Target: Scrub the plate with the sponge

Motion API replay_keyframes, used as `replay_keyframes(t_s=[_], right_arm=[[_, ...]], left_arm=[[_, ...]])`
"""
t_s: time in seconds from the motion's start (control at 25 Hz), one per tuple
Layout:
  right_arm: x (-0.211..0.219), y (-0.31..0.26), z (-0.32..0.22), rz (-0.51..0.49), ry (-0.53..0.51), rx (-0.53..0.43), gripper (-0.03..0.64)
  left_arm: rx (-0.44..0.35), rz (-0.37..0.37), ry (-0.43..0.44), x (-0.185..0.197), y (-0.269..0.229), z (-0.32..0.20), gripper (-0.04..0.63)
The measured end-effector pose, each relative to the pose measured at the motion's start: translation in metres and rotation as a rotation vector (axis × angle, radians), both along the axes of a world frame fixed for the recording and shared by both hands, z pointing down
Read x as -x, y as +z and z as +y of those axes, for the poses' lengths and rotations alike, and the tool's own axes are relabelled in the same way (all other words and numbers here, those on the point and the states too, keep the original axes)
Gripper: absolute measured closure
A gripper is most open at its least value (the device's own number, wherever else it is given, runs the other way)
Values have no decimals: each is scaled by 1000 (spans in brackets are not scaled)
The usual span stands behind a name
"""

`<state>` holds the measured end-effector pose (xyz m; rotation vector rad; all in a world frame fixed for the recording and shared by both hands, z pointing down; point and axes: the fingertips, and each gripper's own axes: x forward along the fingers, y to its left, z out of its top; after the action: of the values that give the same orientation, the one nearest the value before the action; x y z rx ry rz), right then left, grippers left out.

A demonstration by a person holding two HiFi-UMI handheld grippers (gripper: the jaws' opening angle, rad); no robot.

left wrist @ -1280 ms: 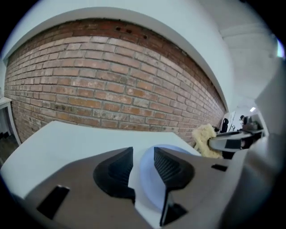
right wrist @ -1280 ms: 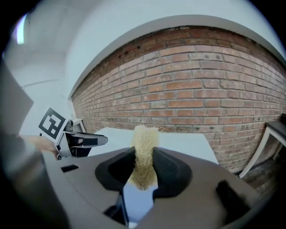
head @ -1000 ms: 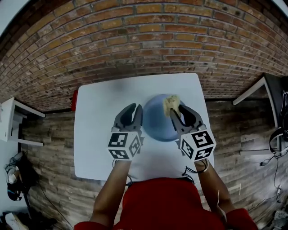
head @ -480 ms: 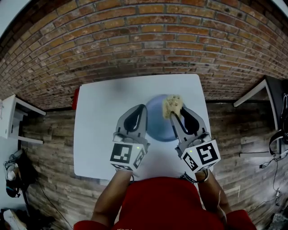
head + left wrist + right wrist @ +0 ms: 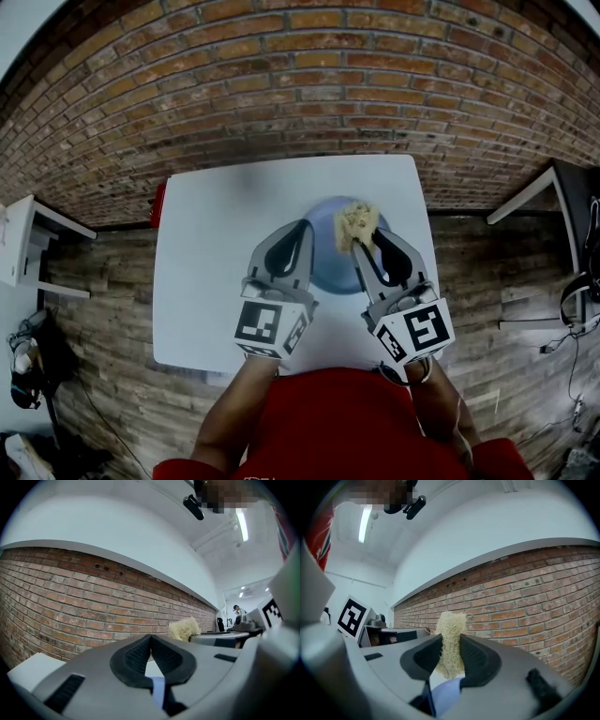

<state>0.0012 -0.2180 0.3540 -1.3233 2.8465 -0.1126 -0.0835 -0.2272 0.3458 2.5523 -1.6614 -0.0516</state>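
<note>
Counted on site: one plate (image 5: pixel 330 264), one sponge (image 5: pixel 356 223), one table (image 5: pixel 206 244). Grippers number two: left gripper (image 5: pixel 304 226), right gripper (image 5: pixel 364 241).

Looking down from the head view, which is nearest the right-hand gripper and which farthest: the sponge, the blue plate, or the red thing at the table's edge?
1. Sponge: pinched between the right gripper's jaws.
2. Plate: just below the jaws, reaching to their left.
3. Red thing: far off at the table's left edge.

Red shirt (image 5: pixel 328 422), grey left tool (image 5: pixel 304 226), right tool (image 5: pixel 360 242), marker cubes (image 5: pixel 272 328)
</note>
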Motion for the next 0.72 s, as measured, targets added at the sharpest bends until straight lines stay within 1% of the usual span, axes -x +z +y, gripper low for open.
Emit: replay_keyframes(t_s=[0.72], right_arm=[[1,-2,10,0,-12,-2,499]], left_arm=[[0,13,4,-3,-1,8,580]])
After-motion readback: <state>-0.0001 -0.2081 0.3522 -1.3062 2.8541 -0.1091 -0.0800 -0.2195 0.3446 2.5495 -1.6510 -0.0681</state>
